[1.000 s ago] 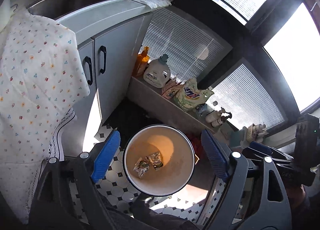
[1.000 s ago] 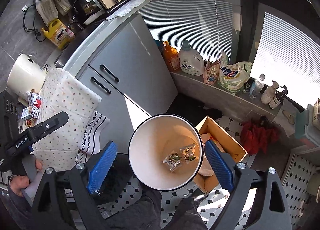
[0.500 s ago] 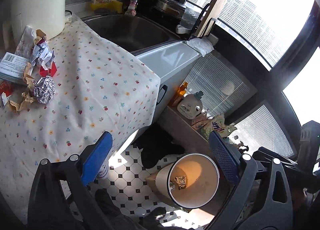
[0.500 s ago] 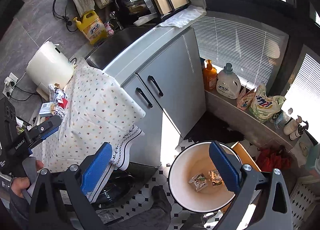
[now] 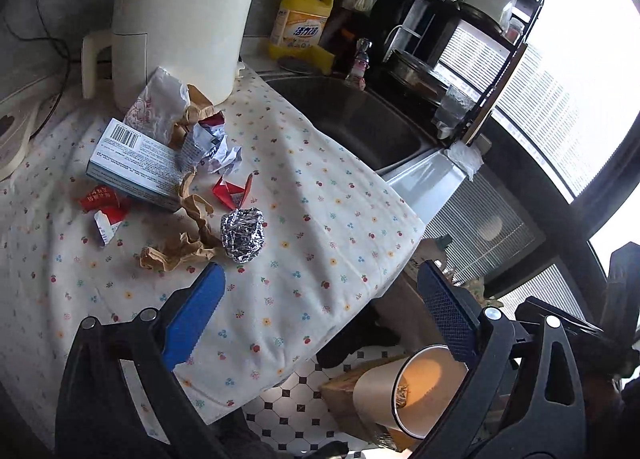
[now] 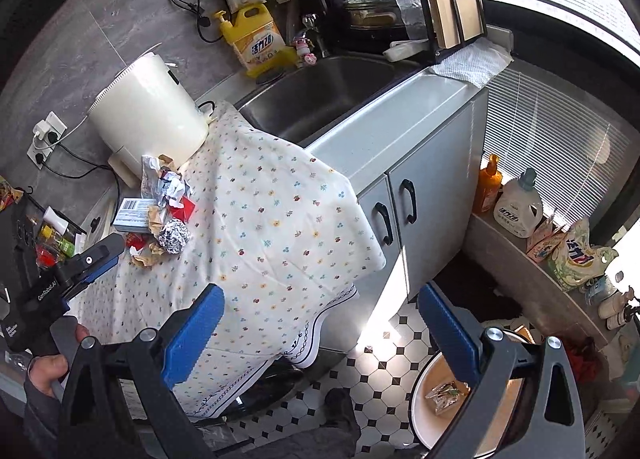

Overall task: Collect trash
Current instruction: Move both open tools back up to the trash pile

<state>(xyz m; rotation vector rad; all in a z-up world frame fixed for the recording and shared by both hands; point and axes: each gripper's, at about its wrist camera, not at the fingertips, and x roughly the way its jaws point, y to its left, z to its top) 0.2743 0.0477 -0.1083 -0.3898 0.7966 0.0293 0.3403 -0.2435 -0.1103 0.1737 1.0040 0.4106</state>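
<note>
Left wrist view: left gripper [image 5: 320, 315] jaws wide apart, just been opening, nothing between pads. One foil ball [image 5: 243, 234] just beyond left jaw tip, one box [image 5: 134, 163], two red wrappers [image 5: 105, 205], brown paper scraps [image 5: 188, 235], all on floral cloth [image 5: 320, 227]. Cloth edge falls between jaws; bare cloth there. One bin [image 5: 416, 395] below right jaw, wrappers inside. Right wrist view: right gripper [image 6: 320, 331] jaws wide apart, just been opening, empty; cloth corner between them.
</note>
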